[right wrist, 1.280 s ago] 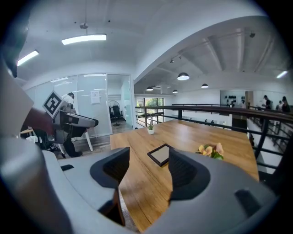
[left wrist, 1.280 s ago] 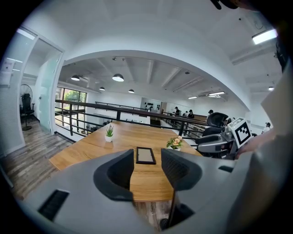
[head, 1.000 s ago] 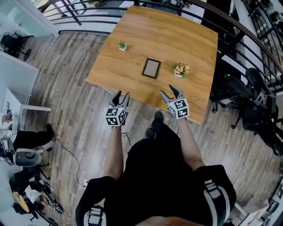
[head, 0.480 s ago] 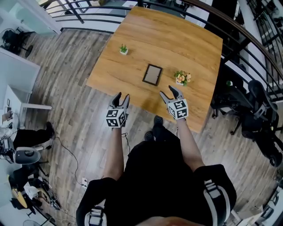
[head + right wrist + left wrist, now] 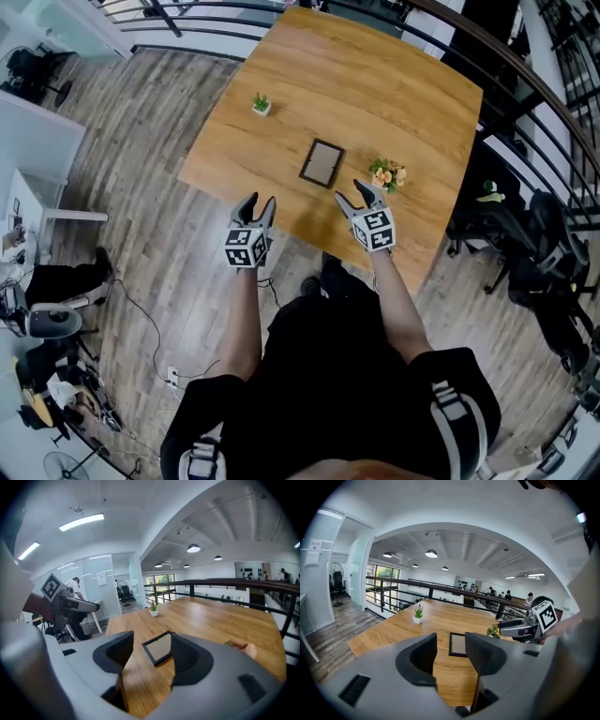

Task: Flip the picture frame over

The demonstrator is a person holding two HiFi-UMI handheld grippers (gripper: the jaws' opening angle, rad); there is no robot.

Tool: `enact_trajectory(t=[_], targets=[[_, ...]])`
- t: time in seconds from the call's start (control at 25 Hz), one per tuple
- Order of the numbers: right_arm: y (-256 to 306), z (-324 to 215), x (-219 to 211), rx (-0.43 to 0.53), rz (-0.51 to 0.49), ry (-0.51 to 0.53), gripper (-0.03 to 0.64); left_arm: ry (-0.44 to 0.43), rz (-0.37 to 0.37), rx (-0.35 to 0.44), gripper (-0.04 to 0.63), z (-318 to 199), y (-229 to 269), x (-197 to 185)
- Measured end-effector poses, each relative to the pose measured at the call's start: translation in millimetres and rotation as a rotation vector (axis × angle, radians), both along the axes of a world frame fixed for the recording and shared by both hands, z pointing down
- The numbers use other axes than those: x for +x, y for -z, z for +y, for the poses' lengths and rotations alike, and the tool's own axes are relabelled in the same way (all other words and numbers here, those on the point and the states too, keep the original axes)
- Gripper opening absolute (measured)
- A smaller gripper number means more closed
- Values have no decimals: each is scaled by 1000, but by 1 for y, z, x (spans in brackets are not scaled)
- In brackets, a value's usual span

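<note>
A small dark picture frame (image 5: pixel 322 163) lies flat on the wooden table (image 5: pixel 394 103), glass side up; it also shows between the jaws in the left gripper view (image 5: pixel 457 644) and the right gripper view (image 5: pixel 158 648). My left gripper (image 5: pixel 256 203) hovers open over the table's near edge, to the left of the frame and short of it. My right gripper (image 5: pixel 361 192) is open too, above the table just right of the frame and close to it. Nothing is held between either pair of jaws.
A small potted green plant (image 5: pixel 260 103) stands on the table's left part. A pot of orange and yellow flowers (image 5: pixel 385 174) sits right beside the right gripper. A black railing (image 5: pixel 506 84) runs round the table's far sides. Office chairs (image 5: pixel 534 253) stand at the right.
Both grippers have moved forward toward the table and the frame. The right one now reaches over the tabletop next to the flowers.
</note>
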State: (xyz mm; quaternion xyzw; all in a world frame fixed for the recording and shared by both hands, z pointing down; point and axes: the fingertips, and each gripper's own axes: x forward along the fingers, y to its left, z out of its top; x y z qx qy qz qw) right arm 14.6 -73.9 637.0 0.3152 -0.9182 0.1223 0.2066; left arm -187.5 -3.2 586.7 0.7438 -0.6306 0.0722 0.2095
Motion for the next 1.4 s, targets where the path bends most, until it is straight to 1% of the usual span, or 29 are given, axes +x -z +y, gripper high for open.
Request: enact_trajectory(t=[0.2,0.32,0.4,0.64,0.88,1.16,1.4], targets=[[-18,-3,-2,-51,-7,21,247,0,2,-36,196,-9,-13,11],[-22,-3,-4,-53,1,53,247,14,6,-42,197,-15,-17,15],[-23,-10,-4,-44,11,55,239,9,5,-46,196,-21,-19,20],[-32,-21,-2,-59,15,38,238,-31,-14,-82,196,-36,-32,32],[-50,-25,-8,-90,47,46,238,-58,14,-98,196,-66,-49,32],[-73,-28,-11,-134,58,4,238,-136,37,-152,196,-93,-80,44],[-88,-32,-19,-168,62,-30,230,-184,44,-194,196,-111,-100,42]])
